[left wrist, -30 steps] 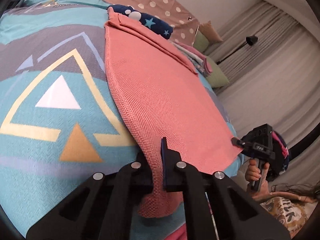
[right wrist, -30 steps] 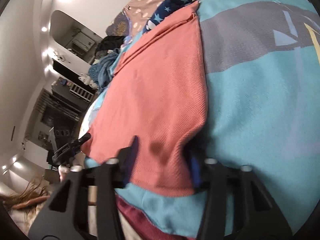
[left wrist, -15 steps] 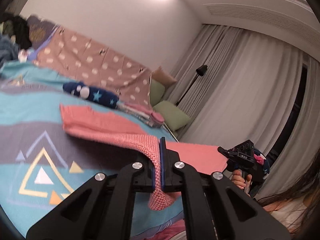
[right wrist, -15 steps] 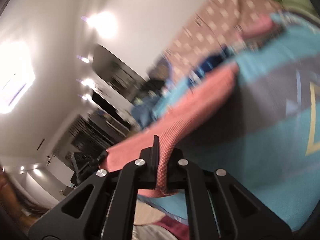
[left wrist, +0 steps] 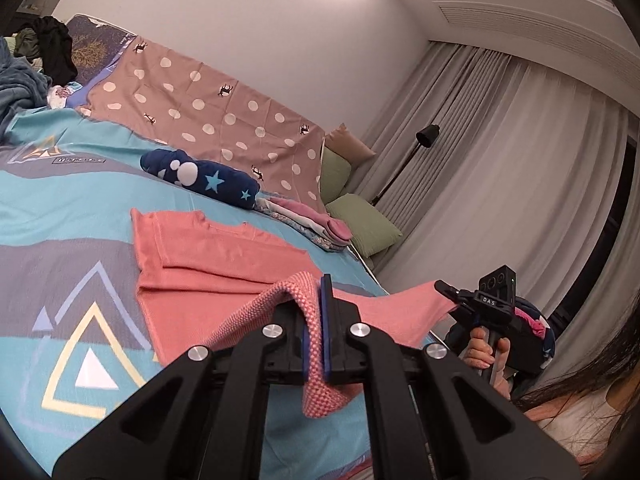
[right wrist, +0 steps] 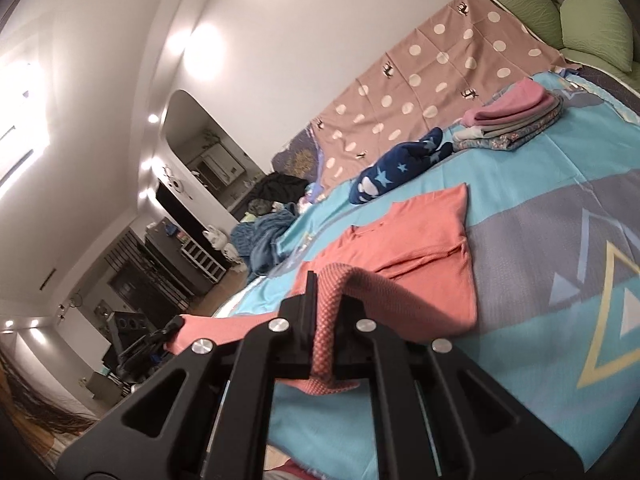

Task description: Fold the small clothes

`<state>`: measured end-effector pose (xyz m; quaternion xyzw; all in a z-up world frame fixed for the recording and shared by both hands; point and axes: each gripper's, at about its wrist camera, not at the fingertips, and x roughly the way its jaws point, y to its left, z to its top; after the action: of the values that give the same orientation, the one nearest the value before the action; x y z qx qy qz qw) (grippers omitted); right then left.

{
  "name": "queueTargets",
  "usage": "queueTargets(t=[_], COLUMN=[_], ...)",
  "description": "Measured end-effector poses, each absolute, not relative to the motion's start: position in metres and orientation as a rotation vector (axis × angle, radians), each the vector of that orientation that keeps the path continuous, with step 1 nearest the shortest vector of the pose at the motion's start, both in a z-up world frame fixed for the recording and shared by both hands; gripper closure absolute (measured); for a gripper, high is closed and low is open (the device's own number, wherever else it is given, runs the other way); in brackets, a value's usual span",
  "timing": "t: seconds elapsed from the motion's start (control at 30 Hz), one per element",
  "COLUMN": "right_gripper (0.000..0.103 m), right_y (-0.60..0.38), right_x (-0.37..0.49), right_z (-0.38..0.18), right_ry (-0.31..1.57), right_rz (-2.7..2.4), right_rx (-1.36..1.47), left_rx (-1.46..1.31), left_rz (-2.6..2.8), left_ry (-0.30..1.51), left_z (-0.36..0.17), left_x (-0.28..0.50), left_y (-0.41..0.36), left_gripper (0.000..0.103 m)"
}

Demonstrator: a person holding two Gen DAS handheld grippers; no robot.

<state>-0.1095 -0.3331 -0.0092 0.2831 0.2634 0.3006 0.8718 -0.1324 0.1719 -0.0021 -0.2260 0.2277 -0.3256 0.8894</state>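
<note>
A coral knit top (left wrist: 208, 268) (right wrist: 424, 248) lies spread on the patterned blue bed cover (left wrist: 60, 216), its near hem lifted off the bed. My left gripper (left wrist: 316, 320) is shut on one corner of that hem, the knit pinched between its blue pads. My right gripper (right wrist: 324, 320) is shut on the other hem corner. In the left wrist view the right gripper (left wrist: 444, 289) shows at the far right, held by a hand (left wrist: 486, 350), with the hem stretched to it. The left gripper (right wrist: 170, 330) appears at the lower left of the right wrist view.
A rolled navy star-print garment (left wrist: 200, 178) (right wrist: 396, 172) lies beyond the top. A folded stack of clothes (left wrist: 308, 222) (right wrist: 512, 120) sits behind it. Green pillows (left wrist: 364, 224), a dotted brown sheet (left wrist: 208, 108), a floor lamp (left wrist: 424, 138) and curtains stand further back.
Both grippers have risen with the hem, lifting the near edge of the coral top off the bed. The right gripper's jaws closed on the cloth. The views tilted up toward the room.
</note>
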Motion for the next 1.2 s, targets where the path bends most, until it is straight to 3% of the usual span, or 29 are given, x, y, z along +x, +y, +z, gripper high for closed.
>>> queueTargets(t=[0.57,0.9,1.0,1.03,1.1,1.2], right_gripper=[0.098,0.098,0.094,0.093,0.083,0.082], right_y=[-0.306,-0.281,-0.278,-0.278,-0.28,-0.281], right_x=[0.047,0.169,0.194,0.203,0.211,0.209], right_z=[-0.012,-0.07,-0.089,-0.099,-0.118,-0.126], right_ry=[0.649,0.851,0.901,0.937,0.991,1.011], right_rz=[0.505,0.438,0.393,0.37,0.355,0.35], right_rx=[0.506,0.502,0.492,0.511,0.542,0.504], left_rx=[-0.425,-0.558,-0.594,-0.6,-0.612,-0.612], left_rz=[-0.57,-0.463,-0.417,-0.386,-0.349,-0.344], left_ry=[0.538,0.705,0.786,0.813,0.841,0.835], left_z=[0.0,-0.065,-0.093,-0.103,-0.115,-0.118], left_x=[0.017,0.135,0.167,0.175,0.18,0.176], left_y=[0.163,0.181,0.186,0.188,0.192,0.198], left_gripper=[0.099,0.099,0.091,0.083,0.079,0.074])
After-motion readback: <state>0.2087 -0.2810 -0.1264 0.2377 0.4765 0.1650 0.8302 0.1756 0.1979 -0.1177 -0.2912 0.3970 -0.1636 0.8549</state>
